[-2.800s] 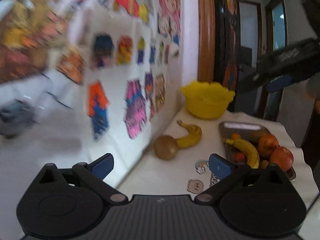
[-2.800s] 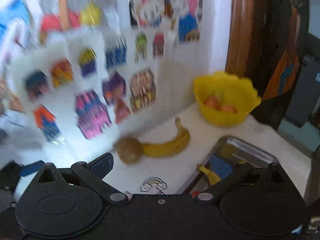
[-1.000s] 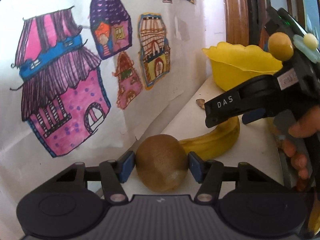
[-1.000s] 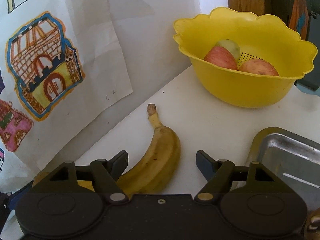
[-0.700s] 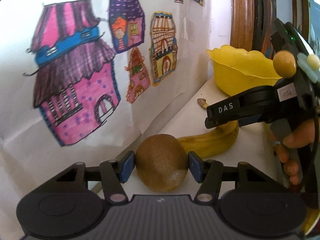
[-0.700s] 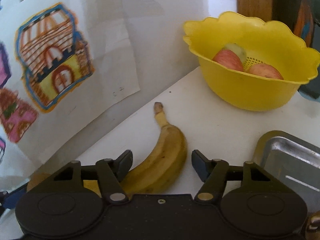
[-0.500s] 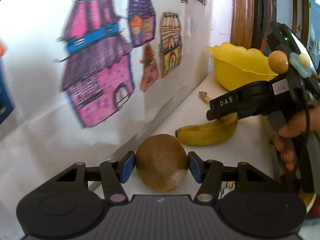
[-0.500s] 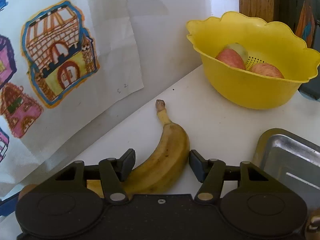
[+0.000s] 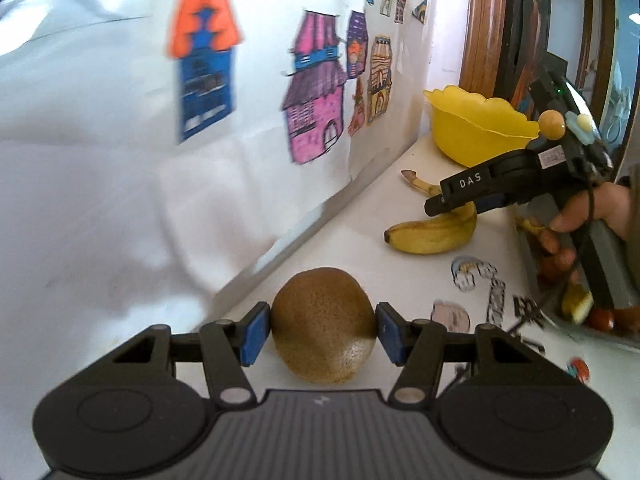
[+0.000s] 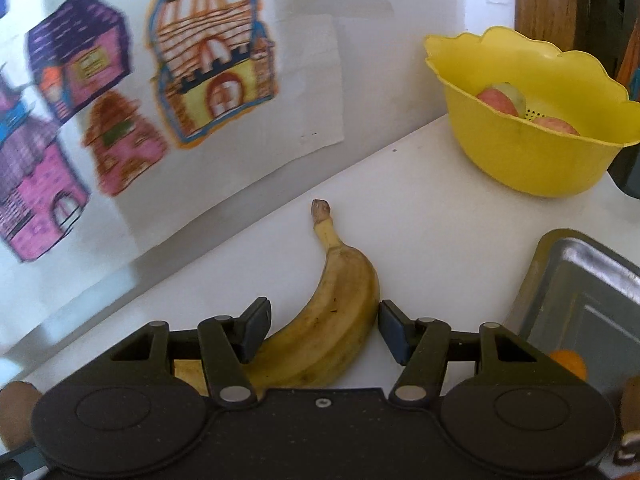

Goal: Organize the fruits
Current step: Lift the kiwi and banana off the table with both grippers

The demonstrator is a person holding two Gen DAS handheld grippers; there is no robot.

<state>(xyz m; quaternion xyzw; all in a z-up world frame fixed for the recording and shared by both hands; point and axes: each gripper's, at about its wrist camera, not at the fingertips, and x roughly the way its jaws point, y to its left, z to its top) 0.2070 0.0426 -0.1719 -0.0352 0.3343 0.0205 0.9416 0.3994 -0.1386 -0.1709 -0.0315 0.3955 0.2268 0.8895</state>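
L gripper (image 9: 323, 330) was clamped on a brown kiwi (image 9: 324, 324) — both blue pads pressed its sides, jaws about half apart, the fruit filling the whole gap. Whether the kiwi sat on the white countertop (image 9: 360, 232) or just above it, can't tell.

R gripper (image 10: 323, 330) had a banana (image 10: 320, 328) between its fingers, jaws roughly half open. The right pad touched the banana's outer curve; the left pad lay against or over its near part, so it looked like a grip, w/ the fruit lying on the counter. Banana stem pointed ahead of the fingertips, toward the wall w/ coloured house drawings (image 10: 212, 80).

Ahead & right of the R fingers stood a yellow bowl (image 10: 532, 160) w/ apples (image 10: 496, 102) inside. Just right of the right finger — a metal tray (image 10: 580, 292), w/ an orange fruit (image 10: 568, 362) at its near edge.

In the L wrist view the R gripper showed ahead & right of the L fingers, a hand (image 9: 592, 216) round its handle, its jaws down over the banana. Stickers (image 9: 472, 276) lay on the counter right of the kiwi.
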